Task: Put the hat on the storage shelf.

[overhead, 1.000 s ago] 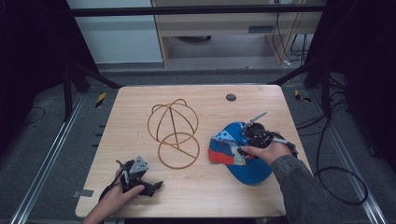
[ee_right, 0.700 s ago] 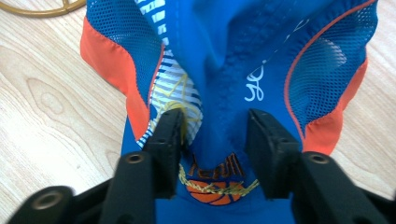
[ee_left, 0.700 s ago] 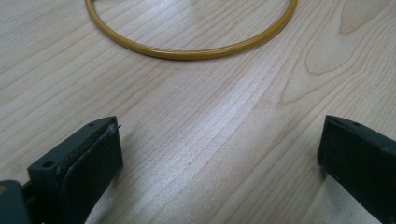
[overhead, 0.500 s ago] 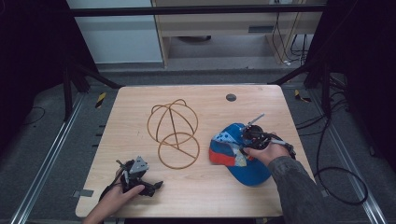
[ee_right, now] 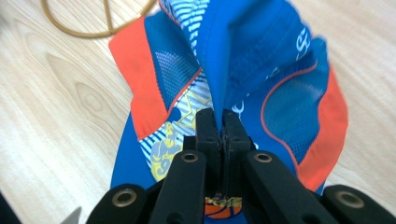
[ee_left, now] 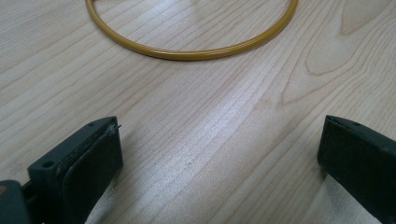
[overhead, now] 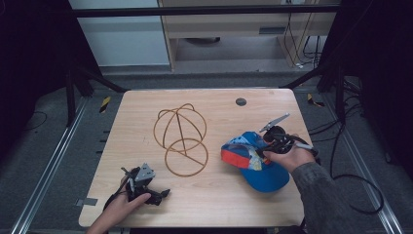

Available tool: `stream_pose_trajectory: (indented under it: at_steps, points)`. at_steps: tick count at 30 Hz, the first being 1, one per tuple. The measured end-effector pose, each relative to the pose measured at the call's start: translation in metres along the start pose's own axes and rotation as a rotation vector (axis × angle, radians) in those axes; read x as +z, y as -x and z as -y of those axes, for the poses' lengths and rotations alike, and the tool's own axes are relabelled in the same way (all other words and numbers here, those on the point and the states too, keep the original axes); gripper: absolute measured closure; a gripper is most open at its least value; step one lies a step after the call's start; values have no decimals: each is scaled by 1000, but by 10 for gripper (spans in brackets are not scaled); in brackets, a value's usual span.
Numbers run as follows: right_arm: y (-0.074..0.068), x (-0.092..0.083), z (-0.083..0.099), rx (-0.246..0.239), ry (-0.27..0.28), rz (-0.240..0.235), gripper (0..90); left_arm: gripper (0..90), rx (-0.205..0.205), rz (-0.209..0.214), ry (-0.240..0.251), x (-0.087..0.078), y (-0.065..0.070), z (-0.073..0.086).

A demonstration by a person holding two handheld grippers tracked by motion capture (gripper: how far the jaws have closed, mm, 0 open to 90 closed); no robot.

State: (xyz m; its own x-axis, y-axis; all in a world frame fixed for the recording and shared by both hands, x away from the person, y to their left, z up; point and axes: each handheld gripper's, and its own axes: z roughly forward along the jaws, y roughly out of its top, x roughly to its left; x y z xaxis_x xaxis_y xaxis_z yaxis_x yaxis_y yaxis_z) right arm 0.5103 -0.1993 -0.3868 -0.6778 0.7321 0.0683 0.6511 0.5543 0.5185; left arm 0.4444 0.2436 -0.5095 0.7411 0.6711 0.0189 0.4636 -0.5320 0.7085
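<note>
2 grippers are seen at a wooden counter (overhead: 214, 204), where a blue-and-orange cap (overhead: 253, 158) lies near the right edge, just beside a gold wire hat stand (overhead: 181, 139). The right gripper (ee_right: 218, 122) has just been closing, and its jaws are clenched on a pinched fold of the cap's crown. The left gripper (ee_left: 219, 154) is rested with jaws released. The cap is judged light, soft and floppy; a firmer hold might be found at the stiffer brim.

Wire stand (ee_left: 191, 49) cropped by frame edge
</note>
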Motion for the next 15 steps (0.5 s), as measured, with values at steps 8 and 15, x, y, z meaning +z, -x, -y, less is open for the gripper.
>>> stream_pose_trajectory:
  at_steps: [8, 15]
  points:
    - [3, -21, -3, -13, 35, 17, 886, 0, 1, -1, -1, 0, 0, 0]
    - [4, -34, -8, -28, 74, 19, 887, 0, 3, 1, -2, 0, 0, 0]
